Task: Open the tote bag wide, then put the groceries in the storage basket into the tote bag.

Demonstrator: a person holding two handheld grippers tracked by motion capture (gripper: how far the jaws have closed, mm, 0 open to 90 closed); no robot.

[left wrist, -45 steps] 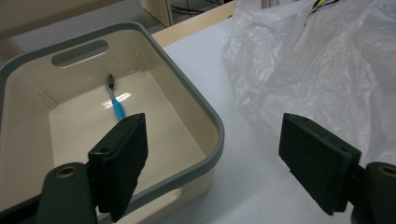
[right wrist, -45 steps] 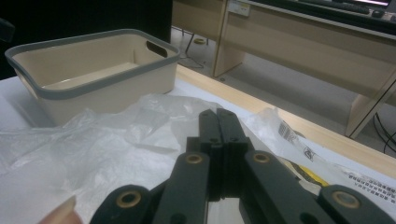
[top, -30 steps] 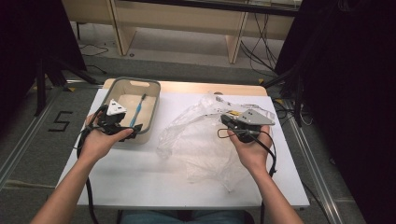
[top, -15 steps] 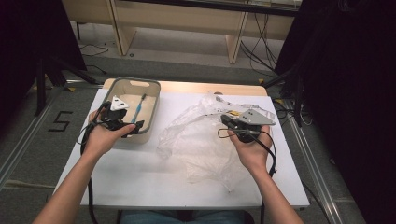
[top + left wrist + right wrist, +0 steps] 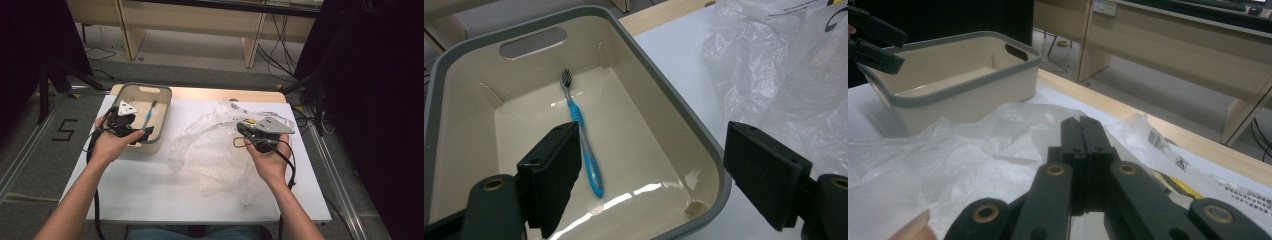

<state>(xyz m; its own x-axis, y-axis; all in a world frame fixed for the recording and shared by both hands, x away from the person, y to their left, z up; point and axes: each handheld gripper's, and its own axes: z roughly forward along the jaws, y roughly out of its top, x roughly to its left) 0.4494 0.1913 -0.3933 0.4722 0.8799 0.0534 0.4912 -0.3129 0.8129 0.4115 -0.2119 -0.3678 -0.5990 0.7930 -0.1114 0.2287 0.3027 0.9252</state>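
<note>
A blue and grey toothbrush (image 5: pixel 584 145) lies on the floor of a cream bin with a grey rim (image 5: pixel 664 95), which stands at the table's left (image 5: pixel 162 120). My left gripper (image 5: pixel 656 180) hangs open over the bin's near end (image 5: pixel 134 125), with nothing between its jaws and the toothbrush (image 5: pixel 148 116) below them. A crumpled clear plastic bag (image 5: pixel 215 150) is spread over the middle of the table. My right gripper (image 5: pixel 241 129) is held above the bag's right part. Its jaws (image 5: pixel 1081 130) are shut, with nothing between them.
The bag (image 5: pixel 948 160) has a printed label (image 5: pixel 1160 142) near the table's wooden far edge (image 5: pixel 200 92). The bin (image 5: pixel 958 75) stands left of the bag. Bare white tabletop (image 5: pixel 150 190) lies near the person. Wooden furniture and cables are beyond the table.
The left hand has shifted slightly over the bin's near end. The right hand and the bag have not moved.
</note>
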